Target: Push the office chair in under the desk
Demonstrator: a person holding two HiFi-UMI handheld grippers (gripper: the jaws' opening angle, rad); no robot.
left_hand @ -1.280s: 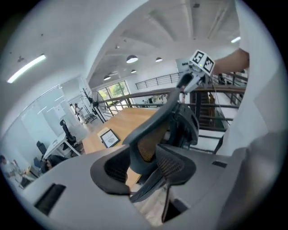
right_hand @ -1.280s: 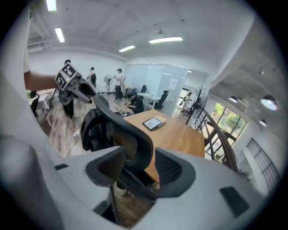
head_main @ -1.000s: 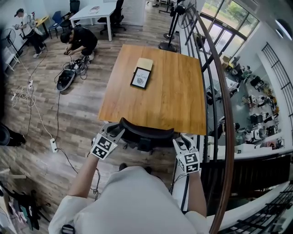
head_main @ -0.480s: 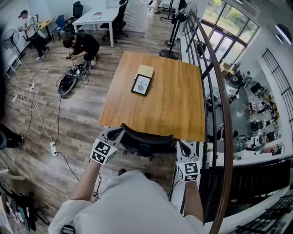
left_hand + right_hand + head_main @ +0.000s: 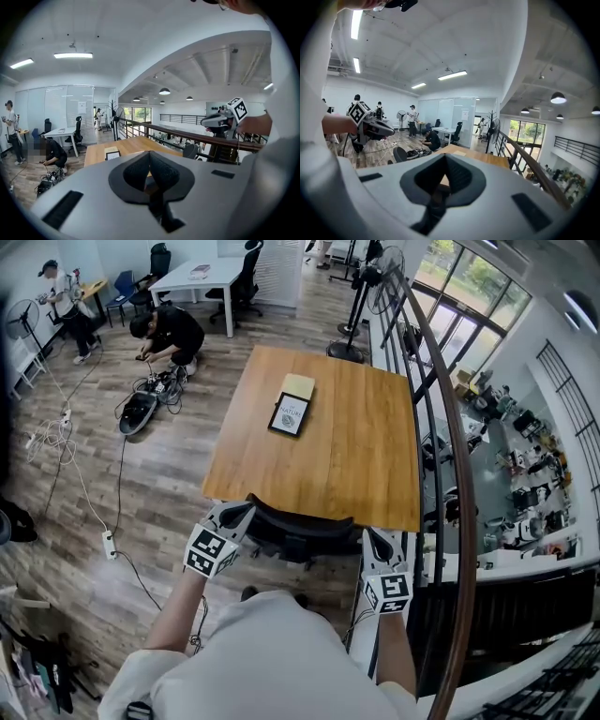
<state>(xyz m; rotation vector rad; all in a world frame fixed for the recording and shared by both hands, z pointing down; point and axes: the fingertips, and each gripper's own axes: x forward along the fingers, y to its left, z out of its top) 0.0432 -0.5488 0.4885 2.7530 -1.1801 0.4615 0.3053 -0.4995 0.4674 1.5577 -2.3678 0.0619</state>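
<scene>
1. Wood desk (image 5: pixel 356 446) sits mid-frame in the head view. On its far half lie a black-framed card (image 5: pixel 289 414) and, just beyond that, a tan pad (image 5: pixel 298 385).
2. Office chair (image 5: pixel 300 517), black, is at the desk's near edge. Its curved backrest runs along that edge, and the seat is mostly hidden below.
3. Left gripper (image 5: pixel 236 513) is at the backrest's left end. Its jaws have just closed and the pads meet w/ nothing between them. Can't tell if the tip touches the chair.
4. Right gripper (image 5: pixel 377 542) is at the backrest's right end. It's clenched too, pads together and empty, and contact w/ the chair is unclear.
5. Both point fwd over the desk, a bit below level, w/ the chair between them.
6. The person's arms reach out from the bottom of the frame in a pale top.
7. A dark handrail (image 5: pixel 450 427) runs along the desk's right side, w/ a lower floor beyond it.
8. On the far left a crouching person (image 5: pixel 169 329) works at gear on the plank floor, near loose cables (image 5: pixel 56 442).
9. A white table (image 5: pixel 192 276) stands at the back.
</scene>
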